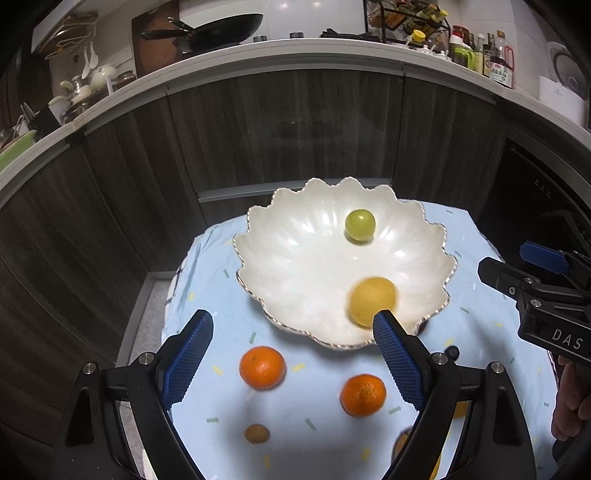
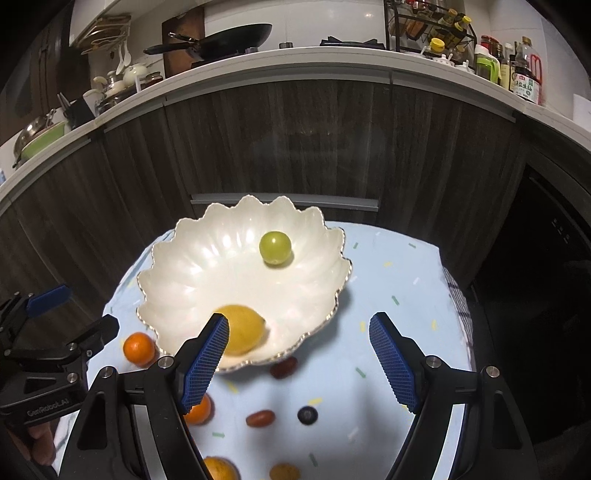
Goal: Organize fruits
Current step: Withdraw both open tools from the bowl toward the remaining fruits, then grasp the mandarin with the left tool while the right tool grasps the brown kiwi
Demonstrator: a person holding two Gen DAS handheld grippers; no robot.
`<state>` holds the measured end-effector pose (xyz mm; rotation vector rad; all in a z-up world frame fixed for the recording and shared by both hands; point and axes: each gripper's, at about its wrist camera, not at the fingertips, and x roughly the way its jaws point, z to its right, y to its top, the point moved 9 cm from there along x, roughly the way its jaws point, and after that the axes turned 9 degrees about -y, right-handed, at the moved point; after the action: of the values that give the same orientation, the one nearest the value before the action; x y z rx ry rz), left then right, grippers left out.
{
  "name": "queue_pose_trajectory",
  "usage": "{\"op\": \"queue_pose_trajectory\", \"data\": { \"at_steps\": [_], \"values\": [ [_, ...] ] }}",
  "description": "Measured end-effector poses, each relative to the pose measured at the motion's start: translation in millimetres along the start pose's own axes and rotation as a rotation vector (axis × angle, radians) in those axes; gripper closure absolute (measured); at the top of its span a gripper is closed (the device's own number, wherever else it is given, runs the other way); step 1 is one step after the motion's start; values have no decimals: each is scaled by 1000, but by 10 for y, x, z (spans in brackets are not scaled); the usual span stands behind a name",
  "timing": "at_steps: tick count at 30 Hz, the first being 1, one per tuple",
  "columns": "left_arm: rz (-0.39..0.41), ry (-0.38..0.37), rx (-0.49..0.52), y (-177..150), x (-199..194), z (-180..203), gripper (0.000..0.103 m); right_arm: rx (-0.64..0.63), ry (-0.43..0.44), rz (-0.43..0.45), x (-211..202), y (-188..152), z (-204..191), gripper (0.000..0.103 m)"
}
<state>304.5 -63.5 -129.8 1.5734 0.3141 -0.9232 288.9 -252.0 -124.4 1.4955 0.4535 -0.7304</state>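
A white scalloped bowl [image 1: 295, 266] [image 2: 207, 280] sits on a light blue cloth [image 1: 325, 435]. In it lie a green grape [image 1: 359, 225] [image 2: 275, 247] and a yellow lemon [image 1: 372, 302] [image 2: 242, 334], blurred. Two oranges [image 1: 262, 367] [image 1: 363, 395], a small brown fruit [image 1: 256, 433], a blueberry [image 2: 307, 415] and red dates [image 2: 260, 418] [image 2: 283, 368] lie on the cloth in front of the bowl. My left gripper [image 1: 293, 356] is open and empty above the oranges. My right gripper [image 2: 297, 360] is open and empty by the bowl's near rim.
Dark wood cabinet fronts [image 1: 258, 129] stand behind the small table. A counter [image 1: 295, 51] above holds a black pan [image 1: 218, 31], bottles and dishes. More orange fruit [image 2: 219, 469] lies at the near edge. The table drops off at left and right.
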Motion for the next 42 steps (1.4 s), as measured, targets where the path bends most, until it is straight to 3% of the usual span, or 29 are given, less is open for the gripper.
{"op": "queue_pose_trajectory", "data": {
  "at_steps": [35, 42],
  "values": [
    [-122, -123, 87, -719, 384, 438, 14, -47, -27, -167, 69, -1018, 50, 25],
    [-148, -126, 99, -822, 525, 449, 15, -62, -8, -213, 150, -1221, -6, 34]
  ]
}}
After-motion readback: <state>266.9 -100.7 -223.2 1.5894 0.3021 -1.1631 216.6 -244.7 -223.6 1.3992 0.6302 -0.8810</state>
